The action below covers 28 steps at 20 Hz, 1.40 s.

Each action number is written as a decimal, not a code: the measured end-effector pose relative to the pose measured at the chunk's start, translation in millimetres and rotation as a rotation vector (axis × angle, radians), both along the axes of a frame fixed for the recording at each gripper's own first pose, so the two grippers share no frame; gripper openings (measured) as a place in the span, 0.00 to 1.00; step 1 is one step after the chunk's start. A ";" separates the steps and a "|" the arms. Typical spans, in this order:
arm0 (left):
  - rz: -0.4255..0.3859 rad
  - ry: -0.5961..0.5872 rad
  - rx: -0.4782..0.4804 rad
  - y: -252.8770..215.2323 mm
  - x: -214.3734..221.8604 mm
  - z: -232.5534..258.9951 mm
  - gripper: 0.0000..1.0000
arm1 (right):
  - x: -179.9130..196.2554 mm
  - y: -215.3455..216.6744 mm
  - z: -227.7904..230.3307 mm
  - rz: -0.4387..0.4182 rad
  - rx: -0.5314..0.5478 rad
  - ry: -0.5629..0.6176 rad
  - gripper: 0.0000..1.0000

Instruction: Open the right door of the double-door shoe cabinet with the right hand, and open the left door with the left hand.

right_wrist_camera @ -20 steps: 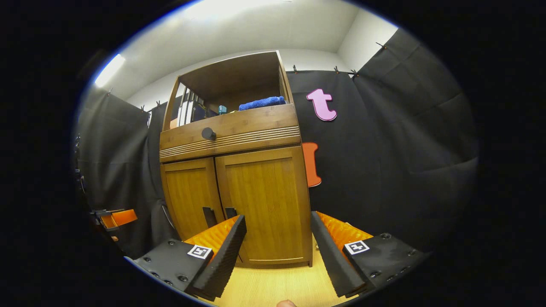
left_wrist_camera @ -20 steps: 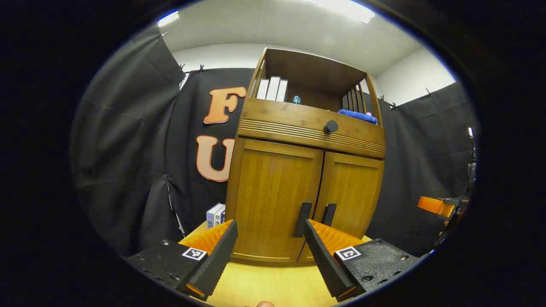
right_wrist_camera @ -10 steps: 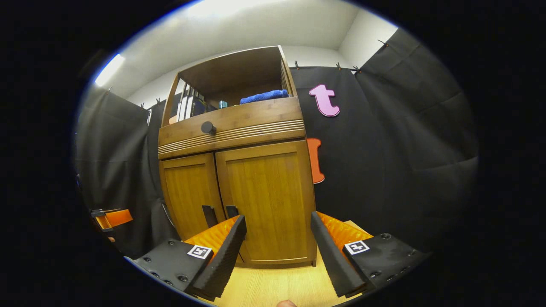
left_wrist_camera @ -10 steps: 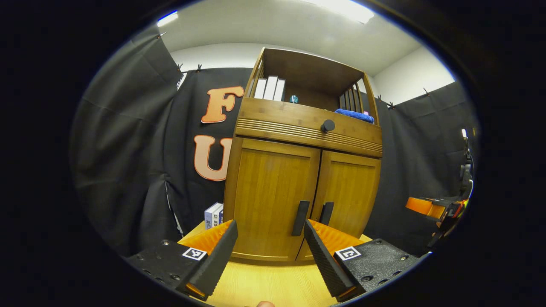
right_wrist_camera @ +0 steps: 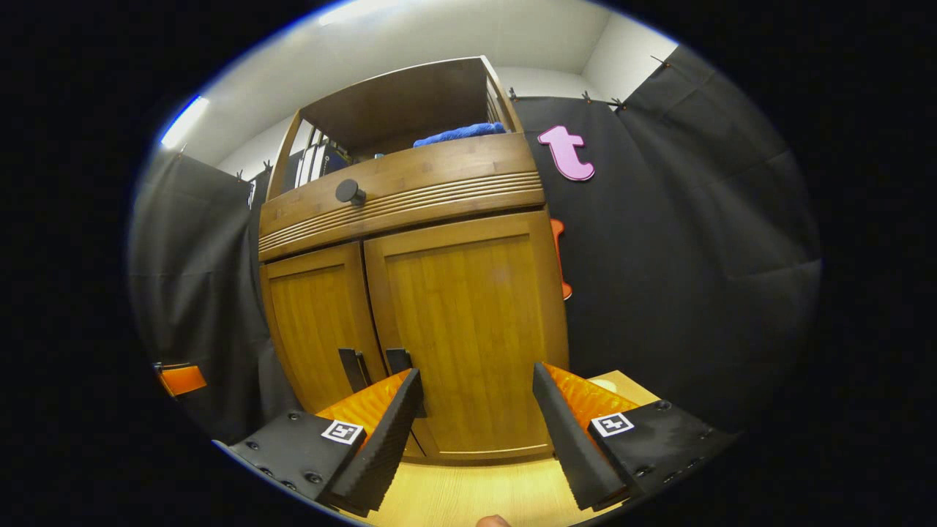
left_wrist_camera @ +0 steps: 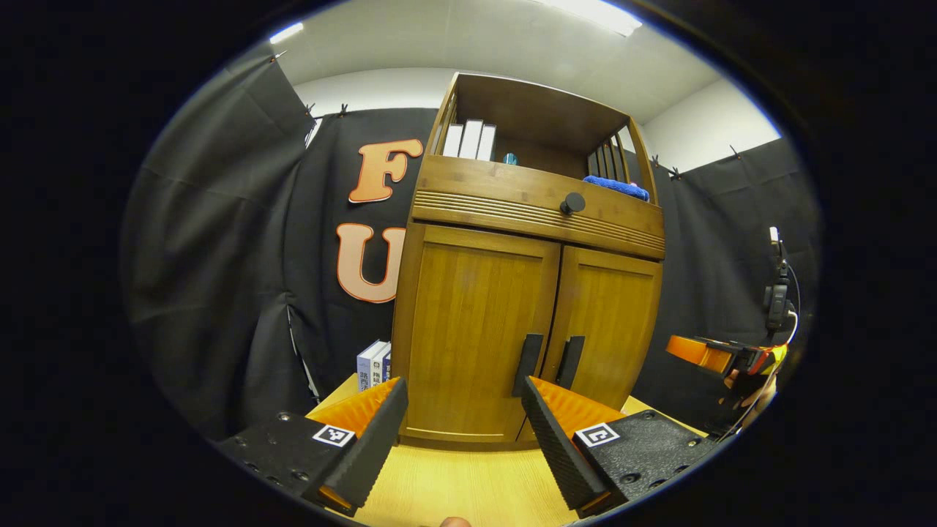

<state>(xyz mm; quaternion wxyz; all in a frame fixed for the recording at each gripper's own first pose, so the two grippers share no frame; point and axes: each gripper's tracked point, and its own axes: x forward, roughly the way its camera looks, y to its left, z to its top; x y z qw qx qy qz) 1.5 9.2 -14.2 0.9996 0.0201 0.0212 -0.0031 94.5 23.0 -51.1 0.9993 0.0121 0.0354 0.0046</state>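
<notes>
Ahead of my left gripper [left_wrist_camera: 463, 439], jaws apart and empty, the cabinet [left_wrist_camera: 527, 212] stands on the table [left_wrist_camera: 468, 487], left door [left_wrist_camera: 472, 329] closed, its handle [left_wrist_camera: 528, 364] just beyond the fingers. My right gripper [right_wrist_camera: 474, 438], also spread wide, faces the closed right door [right_wrist_camera: 468, 329].

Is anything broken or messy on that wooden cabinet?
Nothing stands out. Both cabinet doors sit shut and straight, handles side by side. Books stand upright on the top shelf, with a blue towel lying beside them.
</notes>
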 end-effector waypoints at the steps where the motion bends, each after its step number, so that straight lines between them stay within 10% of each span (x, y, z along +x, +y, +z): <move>1: -0.003 0.003 0.003 -0.2 1.8 -1.3 0.95 | 7.1 3.7 -2.9 0.008 0.002 0.002 0.98; 18: -0.101 0.002 0.055 -19.2 37.1 -8.7 0.92 | 121.8 76.3 -79.5 0.069 -0.006 0.065 0.98; 28: -0.106 0.009 0.030 -20.5 36.8 -10.4 0.92 | 151.7 91.8 -104.5 0.048 -0.072 0.094 0.65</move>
